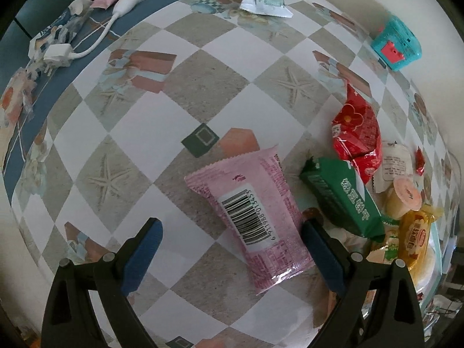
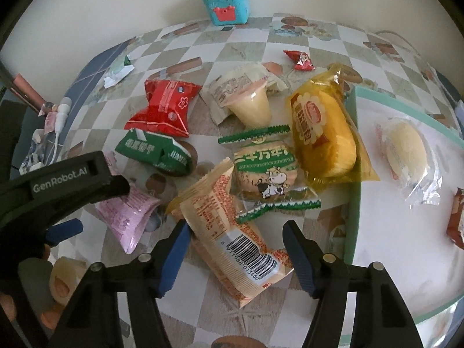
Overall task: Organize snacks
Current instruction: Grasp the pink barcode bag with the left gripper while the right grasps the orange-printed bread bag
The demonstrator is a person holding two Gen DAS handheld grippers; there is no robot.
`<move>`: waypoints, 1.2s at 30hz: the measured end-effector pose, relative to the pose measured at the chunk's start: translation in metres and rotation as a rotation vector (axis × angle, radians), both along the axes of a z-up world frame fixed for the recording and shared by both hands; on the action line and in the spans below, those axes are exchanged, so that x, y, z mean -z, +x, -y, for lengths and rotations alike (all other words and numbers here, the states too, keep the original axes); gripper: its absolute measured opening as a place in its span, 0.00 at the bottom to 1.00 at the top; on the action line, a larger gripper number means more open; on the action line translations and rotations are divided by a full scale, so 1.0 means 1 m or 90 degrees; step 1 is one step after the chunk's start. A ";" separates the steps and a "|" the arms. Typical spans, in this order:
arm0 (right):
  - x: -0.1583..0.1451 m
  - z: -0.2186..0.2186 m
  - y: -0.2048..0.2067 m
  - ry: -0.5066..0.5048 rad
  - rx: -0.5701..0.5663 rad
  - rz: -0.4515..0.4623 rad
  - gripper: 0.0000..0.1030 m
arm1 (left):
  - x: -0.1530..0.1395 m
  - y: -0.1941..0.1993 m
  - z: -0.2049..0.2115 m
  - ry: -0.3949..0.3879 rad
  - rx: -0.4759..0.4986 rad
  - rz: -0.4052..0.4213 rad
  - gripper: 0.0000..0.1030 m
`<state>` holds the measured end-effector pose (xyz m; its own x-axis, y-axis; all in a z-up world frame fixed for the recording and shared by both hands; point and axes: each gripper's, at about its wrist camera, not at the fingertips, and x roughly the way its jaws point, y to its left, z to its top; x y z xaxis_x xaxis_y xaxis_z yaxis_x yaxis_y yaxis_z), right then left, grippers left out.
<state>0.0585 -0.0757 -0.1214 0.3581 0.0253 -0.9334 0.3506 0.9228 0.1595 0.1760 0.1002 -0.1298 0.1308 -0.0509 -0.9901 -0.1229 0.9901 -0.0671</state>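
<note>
My left gripper [image 1: 230,230] is open, its blue pads either side of a pink snack packet [image 1: 255,217] lying barcode up on the checked tablecloth. That packet also shows in the right wrist view [image 2: 127,214], partly under the left gripper's black body [image 2: 58,185]. My right gripper [image 2: 236,232] is open around an orange-printed packet [image 2: 232,243] with a barcode. Beyond it lie a green cow-print biscuit pack [image 2: 265,174], a yellow cake pack [image 2: 324,136], a green box-shaped pack [image 2: 156,150], a red pack [image 2: 165,107] and a jelly cup [image 2: 252,104].
A white tray with a mint rim [image 2: 355,150] at the right holds a pale bun pack [image 2: 406,153] and a brown packet [image 2: 456,217]. A teal toy box [image 2: 227,3] stands by the wall. A white charger and cable [image 1: 87,46] and a foil wrapper [image 1: 265,1] lie at the far side.
</note>
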 end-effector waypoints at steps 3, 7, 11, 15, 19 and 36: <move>0.001 0.001 -0.004 0.020 0.001 -0.013 0.67 | -0.002 -0.002 0.001 0.010 0.008 0.007 0.93; 0.005 0.000 -0.007 0.036 -0.007 -0.025 0.67 | -0.001 -0.004 0.015 0.031 0.044 0.013 0.93; 0.008 -0.003 -0.008 0.027 -0.014 -0.036 0.67 | 0.006 -0.005 0.031 0.030 0.074 0.001 0.82; 0.011 -0.010 -0.007 0.014 -0.033 -0.046 0.68 | 0.005 -0.007 0.039 0.032 0.094 0.004 0.75; 0.016 -0.021 -0.002 -0.007 -0.058 -0.059 0.68 | 0.005 -0.008 0.045 0.031 0.095 0.004 0.73; 0.023 -0.020 0.004 -0.069 -0.035 -0.084 0.68 | 0.007 -0.019 0.026 0.024 0.109 0.007 0.68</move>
